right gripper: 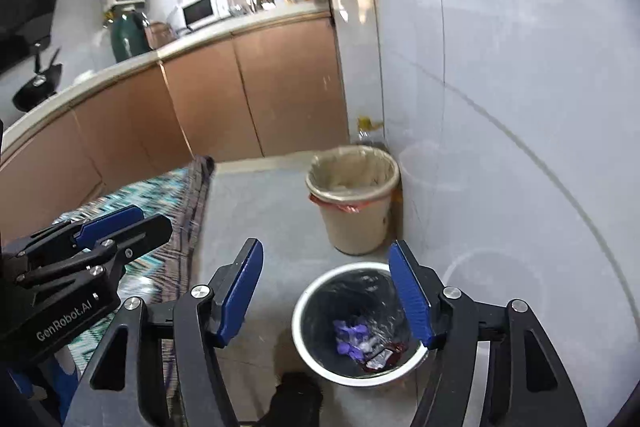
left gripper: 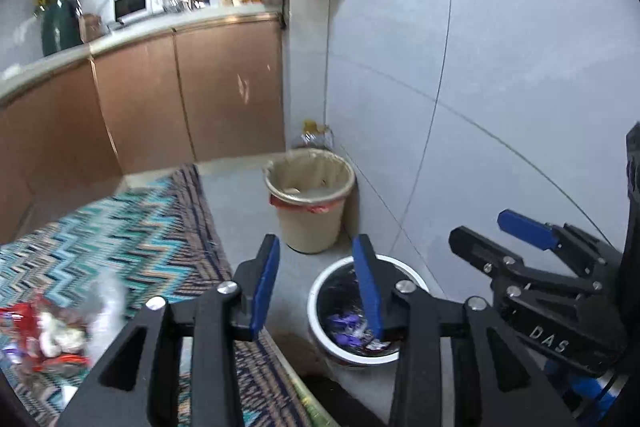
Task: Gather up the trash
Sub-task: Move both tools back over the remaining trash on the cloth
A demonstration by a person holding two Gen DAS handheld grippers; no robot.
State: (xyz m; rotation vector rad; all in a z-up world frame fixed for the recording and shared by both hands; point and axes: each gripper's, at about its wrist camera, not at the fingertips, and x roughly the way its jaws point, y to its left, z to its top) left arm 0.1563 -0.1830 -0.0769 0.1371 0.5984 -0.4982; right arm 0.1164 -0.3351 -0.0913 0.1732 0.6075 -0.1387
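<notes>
A small bin with a white rim [left gripper: 320, 291] [right gripper: 316, 291] and a black liner stands on the grey floor by the wall; purple and red wrappers [right gripper: 360, 343] lie at its bottom. My left gripper [left gripper: 316, 283] is open and empty, above the floor just left of that bin. My right gripper [right gripper: 328, 295] is open and empty above the bin's mouth; it also shows in the left wrist view [left gripper: 496, 231]. A pile of trash [left gripper: 52, 335], red and white wrappers with clear plastic, lies on the zigzag rug [left gripper: 120, 235] at the lower left.
A beige bin [left gripper: 310, 203] [right gripper: 354, 199] with a bag liner stands in the corner behind. Brown cabinets [left gripper: 180, 99] under a countertop run along the left. A tiled white wall [left gripper: 480, 87] closes the right side. A plastic bottle [left gripper: 316, 137] stands behind the beige bin.
</notes>
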